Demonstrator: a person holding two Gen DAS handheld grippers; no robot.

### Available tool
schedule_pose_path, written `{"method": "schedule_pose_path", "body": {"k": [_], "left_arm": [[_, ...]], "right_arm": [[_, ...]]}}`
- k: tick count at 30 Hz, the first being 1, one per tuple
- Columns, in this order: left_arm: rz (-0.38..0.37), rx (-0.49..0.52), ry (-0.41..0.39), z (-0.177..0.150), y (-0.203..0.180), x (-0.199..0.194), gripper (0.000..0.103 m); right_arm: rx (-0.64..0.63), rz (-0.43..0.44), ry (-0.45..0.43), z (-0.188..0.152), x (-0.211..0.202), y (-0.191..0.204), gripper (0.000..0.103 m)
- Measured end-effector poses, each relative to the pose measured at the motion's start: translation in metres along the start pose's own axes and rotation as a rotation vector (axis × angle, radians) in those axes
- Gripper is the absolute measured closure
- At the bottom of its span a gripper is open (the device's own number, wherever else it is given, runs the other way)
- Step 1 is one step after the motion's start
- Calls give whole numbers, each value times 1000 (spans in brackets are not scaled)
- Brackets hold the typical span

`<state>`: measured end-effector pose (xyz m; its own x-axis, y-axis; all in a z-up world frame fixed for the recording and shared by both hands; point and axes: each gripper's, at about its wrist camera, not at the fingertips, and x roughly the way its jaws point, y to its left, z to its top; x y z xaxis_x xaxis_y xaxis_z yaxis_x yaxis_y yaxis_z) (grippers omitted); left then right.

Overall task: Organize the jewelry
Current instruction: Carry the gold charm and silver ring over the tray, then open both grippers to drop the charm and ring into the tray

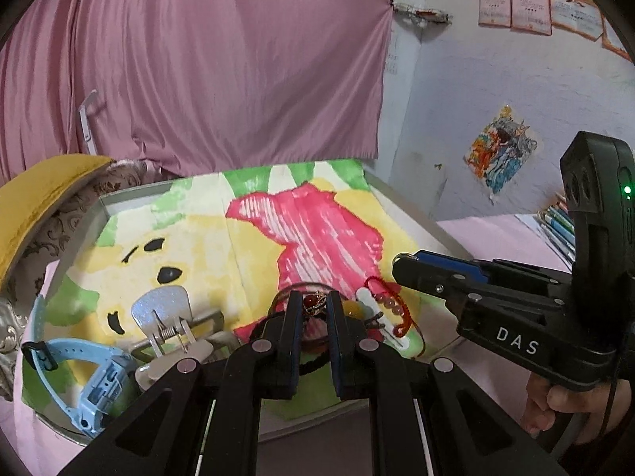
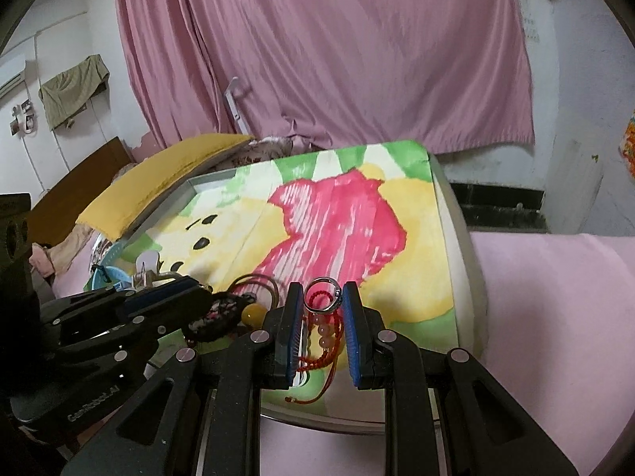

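Two claws work over a tray (image 1: 131, 194) lined with a painted paper (image 2: 397, 206), which sits on a pink-covered surface. The right claw (image 2: 323, 297) is clenched on a silver ring (image 2: 322, 294), pinched upright between its blue pads (image 2: 351, 309) at the very tips. The left claw (image 1: 315, 303) is closed on a small gold-wire ornament with a red bead (image 1: 313, 302), again held only at the fingertips.

Both grips look thin, so the likeliest failure is a slip: the ring is round and hard, and a small twist or a bump between the two tools, which sit near each other, could pop it out onto the paper or off the tray edge. The ornament's wire could also bend or snag in the pile.

Below and just behind the ring lies a red cord bracelet with pink beads (image 2: 323, 337), its loose end trailing toward the tray's near rim. A dark braided band (image 2: 222, 309) and an amber bead (image 2: 252, 312) lie just left of the right claw. A blue watch (image 1: 87, 373) and a silver hair clip (image 1: 166, 317) rest well to the left.
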<state>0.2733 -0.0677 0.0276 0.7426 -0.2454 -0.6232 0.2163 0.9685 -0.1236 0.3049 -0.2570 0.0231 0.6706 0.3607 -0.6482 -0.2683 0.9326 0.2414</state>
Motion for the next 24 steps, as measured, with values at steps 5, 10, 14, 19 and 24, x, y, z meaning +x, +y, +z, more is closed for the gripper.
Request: {"method": "schedule_pose_path", "body": {"k": [5, 10, 14, 19, 24], "left_arm": [[-2, -18, 47, -1, 3, 8, 92], [-5, -26, 68, -2, 4, 11, 92], [-10, -37, 82, -2, 6, 14, 92], [-9, -49, 95, -2, 8, 17, 92], [-11, -68, 98, -3, 12, 18, 92]], "right_arm": [[6, 9, 31, -1, 4, 0, 86], [13, 1, 64, -2, 10, 0, 86], [15, 3, 80, -2, 13, 0, 86], [20, -6, 83, -3, 12, 0, 85], [17, -13, 88, -4, 13, 0, 85]]}}
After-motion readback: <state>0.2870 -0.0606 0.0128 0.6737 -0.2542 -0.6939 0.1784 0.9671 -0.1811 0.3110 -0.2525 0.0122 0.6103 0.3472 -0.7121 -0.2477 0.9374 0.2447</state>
